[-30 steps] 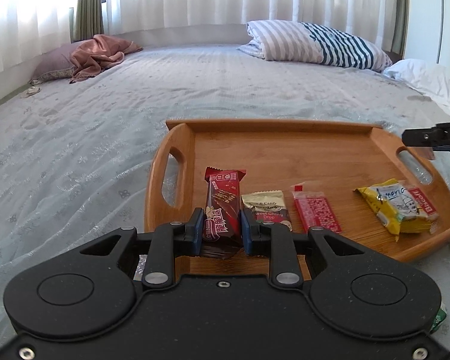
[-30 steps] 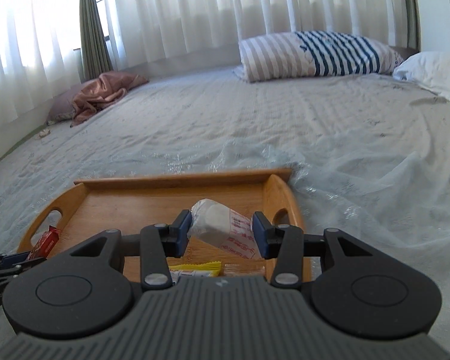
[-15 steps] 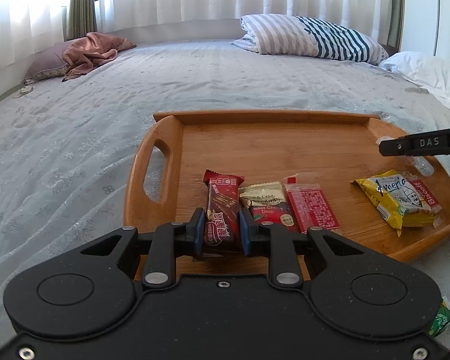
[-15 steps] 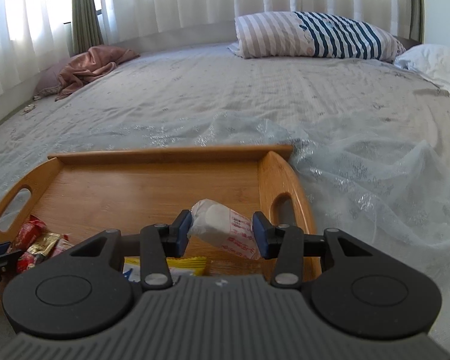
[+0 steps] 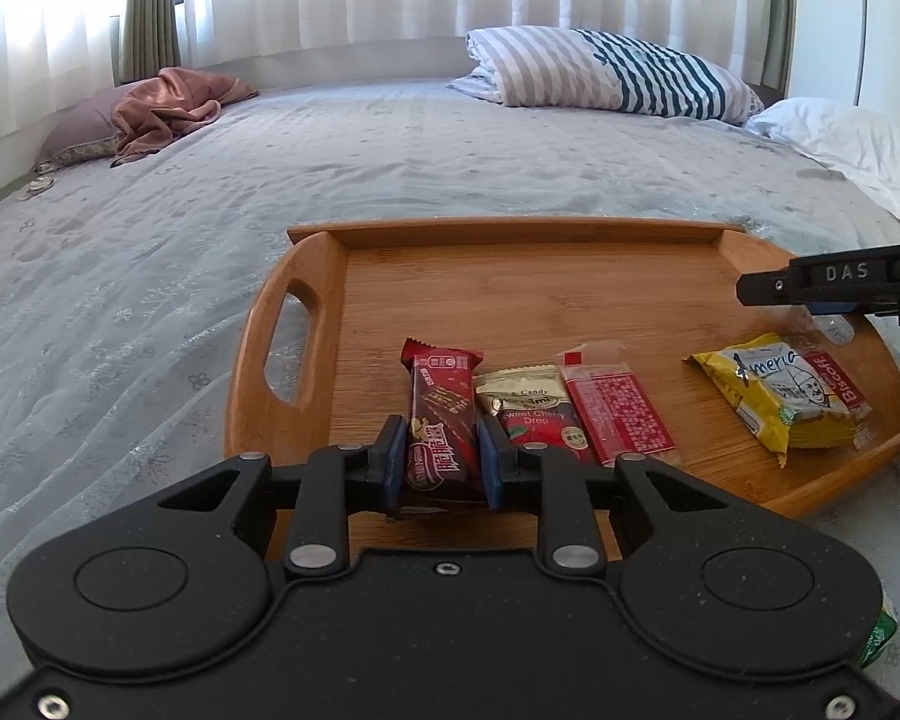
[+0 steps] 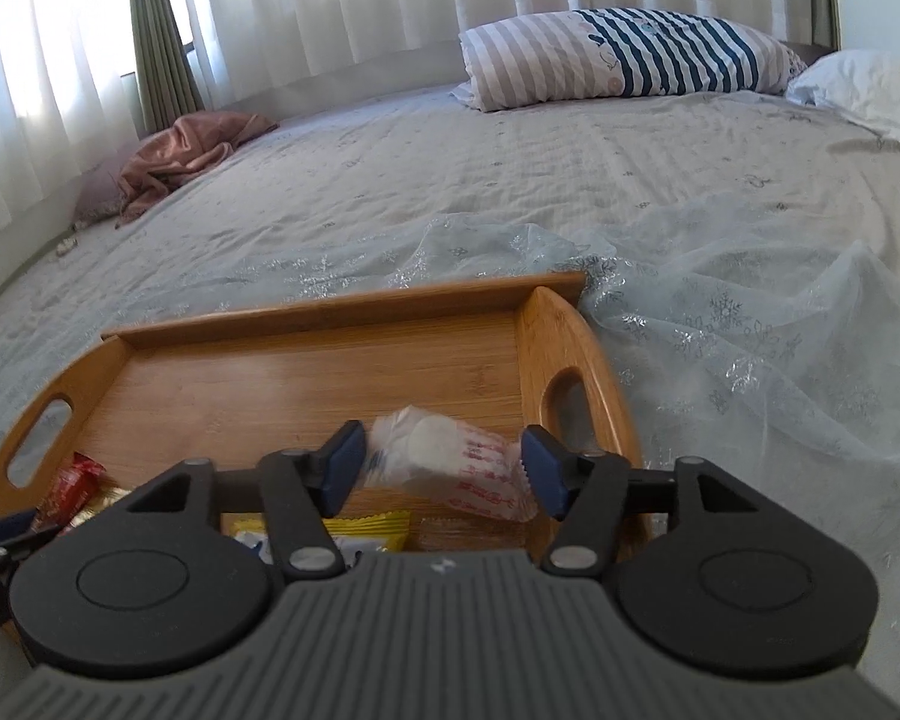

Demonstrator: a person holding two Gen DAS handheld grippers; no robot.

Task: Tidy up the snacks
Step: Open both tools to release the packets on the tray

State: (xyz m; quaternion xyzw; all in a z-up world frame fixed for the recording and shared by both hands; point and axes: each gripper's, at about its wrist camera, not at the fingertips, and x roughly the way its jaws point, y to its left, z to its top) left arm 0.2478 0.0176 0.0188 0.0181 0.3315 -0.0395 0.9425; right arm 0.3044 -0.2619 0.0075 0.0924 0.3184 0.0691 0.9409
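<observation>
Your right tool (image 6: pixel 444 468) just spread apart, white packet (image 6: pixel 450 468) freed; left tool (image 5: pixel 441 459) clamps chocolate bar (image 5: pixel 441 414); packet may roll toward 3 o'clock off tray (image 6: pixel 330 324)

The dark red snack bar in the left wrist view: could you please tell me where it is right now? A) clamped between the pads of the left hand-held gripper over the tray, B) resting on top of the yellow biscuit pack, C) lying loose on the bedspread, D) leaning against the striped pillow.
A: the dark red snack bar sits pinched between the blue pads of the left hand-held gripper, above the wooden tray.
</observation>
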